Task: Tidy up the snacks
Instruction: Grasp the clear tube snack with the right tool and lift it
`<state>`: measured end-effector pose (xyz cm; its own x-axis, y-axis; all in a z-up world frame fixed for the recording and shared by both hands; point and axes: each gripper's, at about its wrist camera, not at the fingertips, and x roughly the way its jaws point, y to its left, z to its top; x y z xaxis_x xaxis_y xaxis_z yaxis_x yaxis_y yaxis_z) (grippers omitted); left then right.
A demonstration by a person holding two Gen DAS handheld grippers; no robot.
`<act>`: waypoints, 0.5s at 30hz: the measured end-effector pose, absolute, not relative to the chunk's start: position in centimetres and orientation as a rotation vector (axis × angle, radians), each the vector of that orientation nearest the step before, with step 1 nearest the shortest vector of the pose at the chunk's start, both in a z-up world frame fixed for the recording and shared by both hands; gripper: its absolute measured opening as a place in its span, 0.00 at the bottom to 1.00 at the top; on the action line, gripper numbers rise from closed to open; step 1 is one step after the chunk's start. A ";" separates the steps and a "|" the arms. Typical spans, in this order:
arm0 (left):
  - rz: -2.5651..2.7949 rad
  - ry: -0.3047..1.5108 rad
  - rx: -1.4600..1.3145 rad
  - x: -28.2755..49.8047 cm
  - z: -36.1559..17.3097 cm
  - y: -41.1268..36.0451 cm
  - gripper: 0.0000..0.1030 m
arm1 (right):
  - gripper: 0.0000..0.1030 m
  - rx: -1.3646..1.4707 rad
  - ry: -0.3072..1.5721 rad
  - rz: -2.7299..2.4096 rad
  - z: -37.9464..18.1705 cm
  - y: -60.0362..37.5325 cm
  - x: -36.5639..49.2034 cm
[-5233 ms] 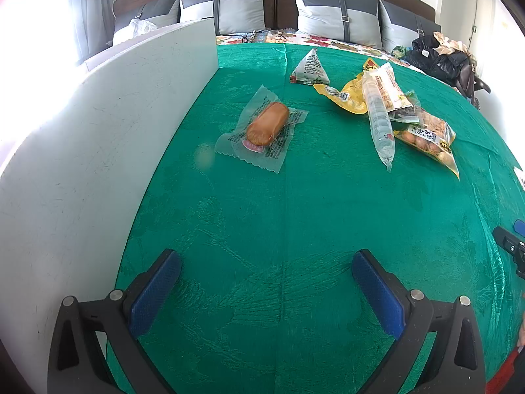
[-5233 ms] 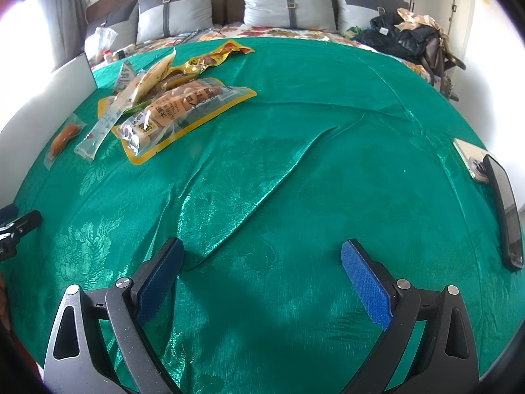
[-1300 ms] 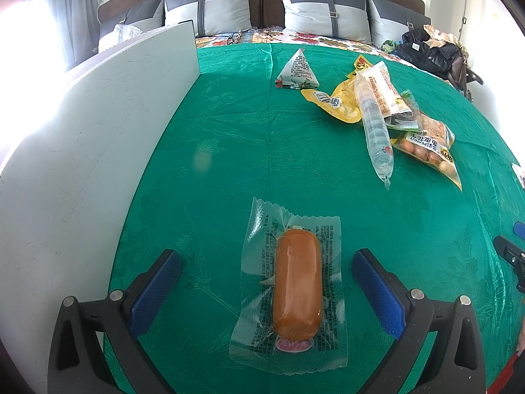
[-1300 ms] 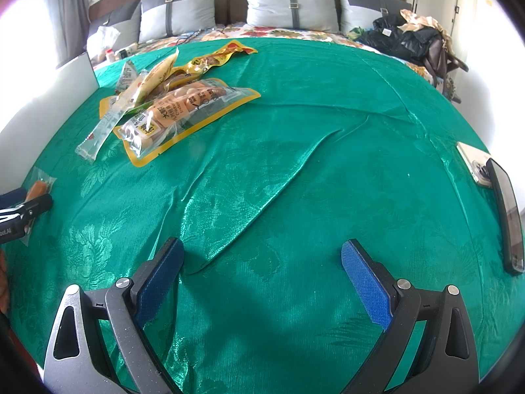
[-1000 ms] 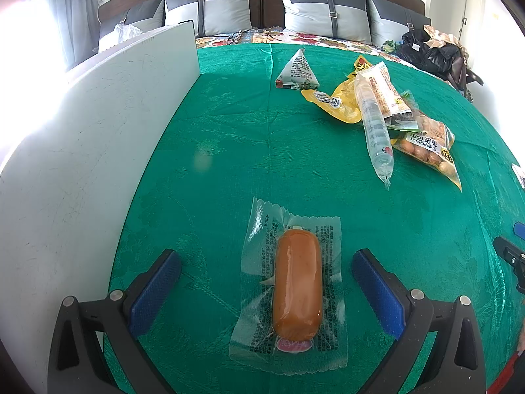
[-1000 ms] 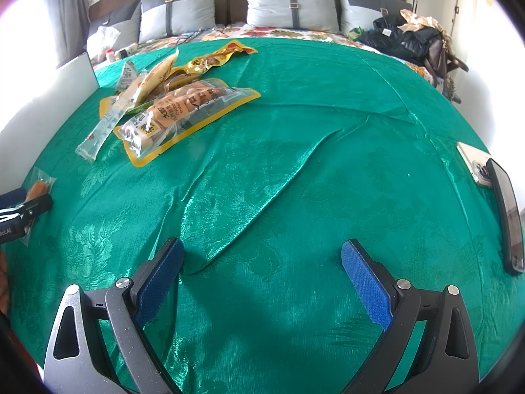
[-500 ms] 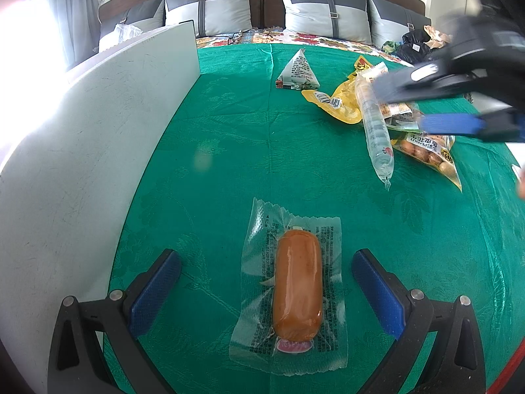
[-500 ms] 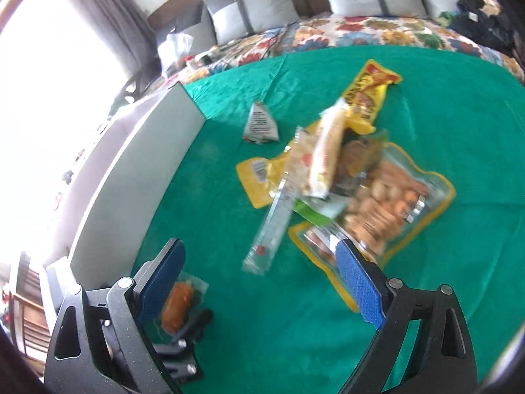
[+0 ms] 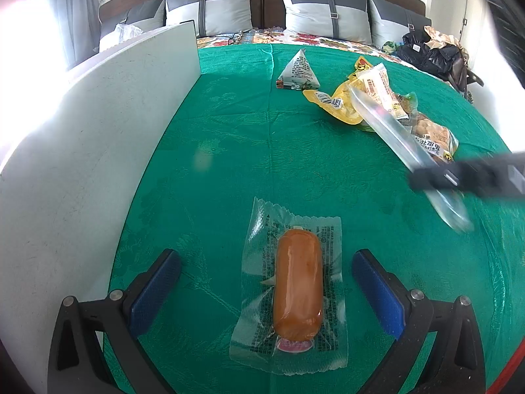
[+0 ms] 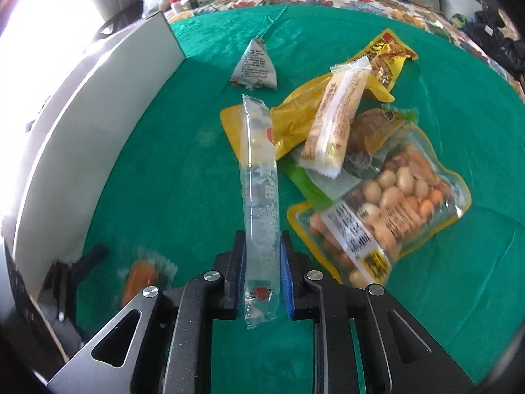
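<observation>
A sausage in a clear wrapper [image 9: 297, 282] lies flat on the green cloth [image 9: 229, 151], between the fingers of my left gripper [image 9: 264, 261], which stands open and does not touch it. A long clear snack packet [image 10: 261, 203] reaches from the snack pile towards my right gripper [image 10: 262, 252]. That gripper's jaws are closing, and their blue pads press on the packet's near end. In the left wrist view the right gripper [image 9: 459, 177] is a dark blur across the tilted packet [image 9: 393, 131].
The pile holds a peanut bag [image 10: 387, 216], a yellow pouch [image 10: 305, 108], a beige bar [image 10: 338, 115] and a triangular packet [image 10: 254, 65]. A white upright board [image 9: 82, 164] walls the left side. Pillows and a dark bag [image 9: 433, 55] lie beyond the cloth.
My right gripper swung left over the snack pile and shut on the near end of the long clear packet, which now slants to the right. The left gripper and sausage stayed put.
</observation>
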<state>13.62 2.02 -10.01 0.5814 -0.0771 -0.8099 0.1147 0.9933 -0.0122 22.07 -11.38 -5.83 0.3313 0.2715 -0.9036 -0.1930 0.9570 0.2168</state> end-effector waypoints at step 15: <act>-0.110 0.943 0.042 13.5 -9.8 2.1 1.00 | 0.22 -0.038 1.072 0.214 -7.9 -16.0 8.9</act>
<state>13.52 2.08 -9.84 0.5818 -0.0759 -0.8097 0.1126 0.9936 -0.0122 8.86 -16.01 -7.86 0.4600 0.1554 -0.8742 -0.1923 0.9786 0.0728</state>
